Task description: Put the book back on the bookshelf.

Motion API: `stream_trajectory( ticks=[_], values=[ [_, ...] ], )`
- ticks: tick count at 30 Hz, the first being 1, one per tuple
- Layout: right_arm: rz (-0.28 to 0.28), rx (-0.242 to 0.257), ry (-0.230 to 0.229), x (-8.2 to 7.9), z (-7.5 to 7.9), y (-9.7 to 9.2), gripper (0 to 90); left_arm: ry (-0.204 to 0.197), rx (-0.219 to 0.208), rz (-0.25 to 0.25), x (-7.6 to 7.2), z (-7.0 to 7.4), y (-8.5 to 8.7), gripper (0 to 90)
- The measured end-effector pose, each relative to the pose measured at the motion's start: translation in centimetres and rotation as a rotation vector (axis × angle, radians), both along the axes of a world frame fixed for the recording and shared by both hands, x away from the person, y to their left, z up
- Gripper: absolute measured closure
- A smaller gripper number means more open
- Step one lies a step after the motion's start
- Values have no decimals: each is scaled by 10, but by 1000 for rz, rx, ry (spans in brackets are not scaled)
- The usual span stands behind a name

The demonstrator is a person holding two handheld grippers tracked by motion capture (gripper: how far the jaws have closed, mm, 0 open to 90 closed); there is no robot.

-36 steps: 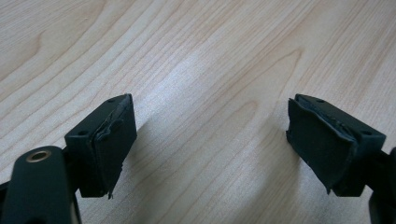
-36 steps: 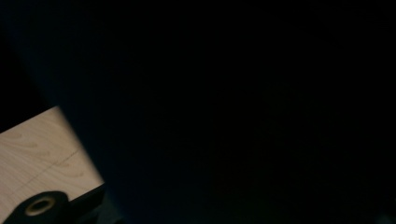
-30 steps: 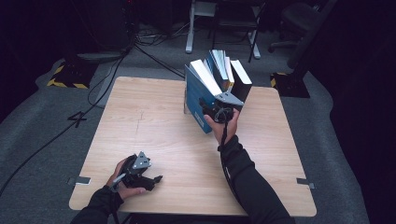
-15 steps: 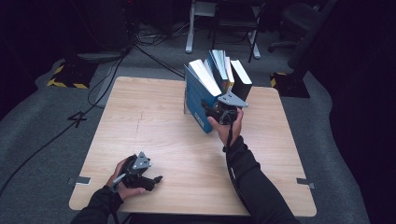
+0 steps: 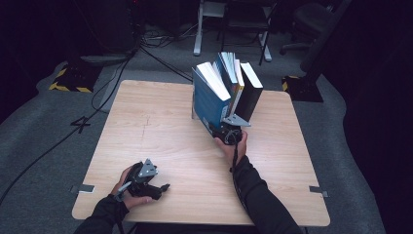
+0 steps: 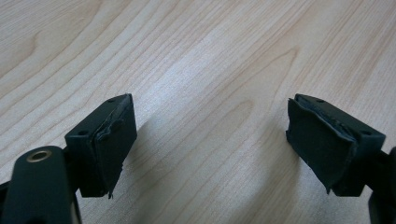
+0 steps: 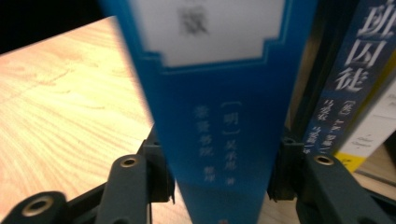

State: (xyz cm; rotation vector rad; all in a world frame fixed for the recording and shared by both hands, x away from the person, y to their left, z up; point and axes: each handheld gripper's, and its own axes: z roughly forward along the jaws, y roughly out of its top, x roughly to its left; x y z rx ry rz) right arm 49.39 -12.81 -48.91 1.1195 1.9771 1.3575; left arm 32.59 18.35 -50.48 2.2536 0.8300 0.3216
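A blue book (image 7: 219,121) with a white label stands on the pale wood-grain table (image 5: 160,126).

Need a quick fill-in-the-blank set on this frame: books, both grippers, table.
1. The right gripper has its fingers on either side of the spine of a ____ book.
2. The left gripper rests open over the bare ____ table.
3. In the high view the row of books stands on the table's ____ half, away from the person.
4. The book at the right end of the row has a ____ cover.

Missing words: blue; wooden; far; black
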Motion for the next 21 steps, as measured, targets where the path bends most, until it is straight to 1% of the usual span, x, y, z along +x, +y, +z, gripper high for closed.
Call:
stream_trajectory(
  ticks=[2, 4, 5, 7, 11, 14, 16, 17, 18, 20, 21],
  values=[
    [-18, 1, -1, 1, 1, 3, 568, 1, -1, -1, 0, 0, 0, 161],
    [-32, -16, -28, 0, 1, 9, 587, 3, -3, -3, 0, 0, -1, 160],
    [-38, -8, -28, -1, 1, 11, 593, 3, -3, -8, 0, 0, -1, 160],
    [-53, -15, -30, -3, 1, 19, 598, 3, -3, -8, 0, 0, -1, 160],
    [-107, 7, -22, -5, 2, 30, 600, 2, -3, -11, 1, 0, -2, 160],
    [-165, 37, -20, -3, 4, 38, 600, 4, -4, -9, 1, 0, -3, 159],
    [-173, 42, -15, -2, 5, 41, 601, 3, -5, -13, 1, 0, -4, 159],
    [-184, 32, -21, 0, 5, 49, 601, 5, -4, -11, 1, 0, -4, 159],
    [-184, 32, -21, 0, 5, 49, 601, 3, -5, -12, 1, 0, -5, 159],
    [-192, 30, -23, 2, 4, 55, 599, 5, -3, -16, 2, 0, -6, 160],
    [-196, 20, -26, 2, 4, 57, 598, 4, -4, -15, 3, 0, -7, 160]
  ],
)
